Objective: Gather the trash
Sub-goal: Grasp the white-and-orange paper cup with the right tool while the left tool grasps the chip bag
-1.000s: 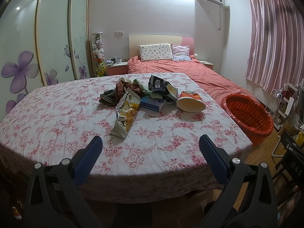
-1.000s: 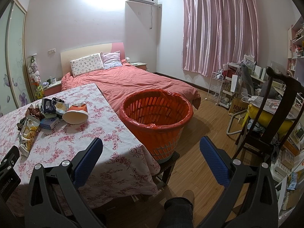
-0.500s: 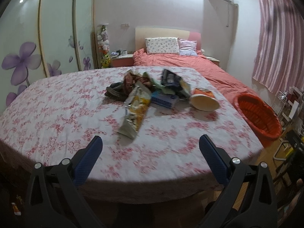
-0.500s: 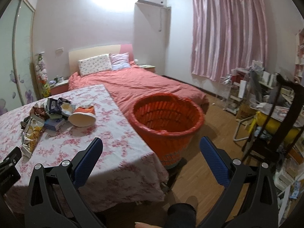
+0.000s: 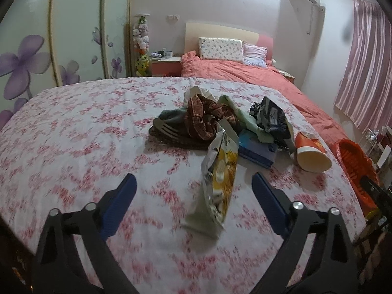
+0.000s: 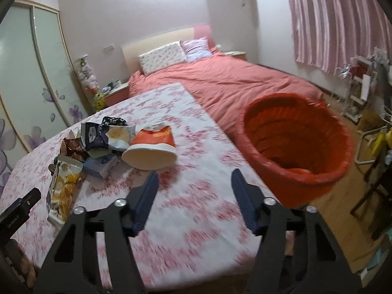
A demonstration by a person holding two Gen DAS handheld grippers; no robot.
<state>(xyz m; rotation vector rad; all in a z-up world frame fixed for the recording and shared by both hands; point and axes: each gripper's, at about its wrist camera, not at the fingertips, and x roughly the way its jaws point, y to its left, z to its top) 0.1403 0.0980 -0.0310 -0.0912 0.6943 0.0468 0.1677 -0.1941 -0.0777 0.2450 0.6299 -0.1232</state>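
Trash sits in a heap mid-table (image 5: 73, 147) on the floral cloth: yellow chip bag (image 5: 219, 178) lying nearest the front, blue pack (image 5: 257, 150) behind it, dark snack bag (image 5: 270, 118) on top at the back, orange paper cup (image 5: 311, 155) tipped on its side at the right end, mouth facing the front. Brown plaid cloth (image 5: 204, 117) and a grey-green rag bunched at the left of the heap, touching the chip bag's top.

Orange bin (image 6: 299, 152) stands off the table's right edge, between table and bed (image 6: 232, 83), lined with an orange bag. Something orange lies at the bottom; can't make out what. Otherwise it looks unfilled.

Left gripper (image 5: 193, 193): jaws wide but closing, chip bag's lower half between them in view, pads not touching it. Right gripper (image 6: 193, 196): jaws closing, about half apart, nothing between them, just cloth below; cup lies just beyond the tips. Neither holds anything.

Near cloth is motion-blurred in both views.
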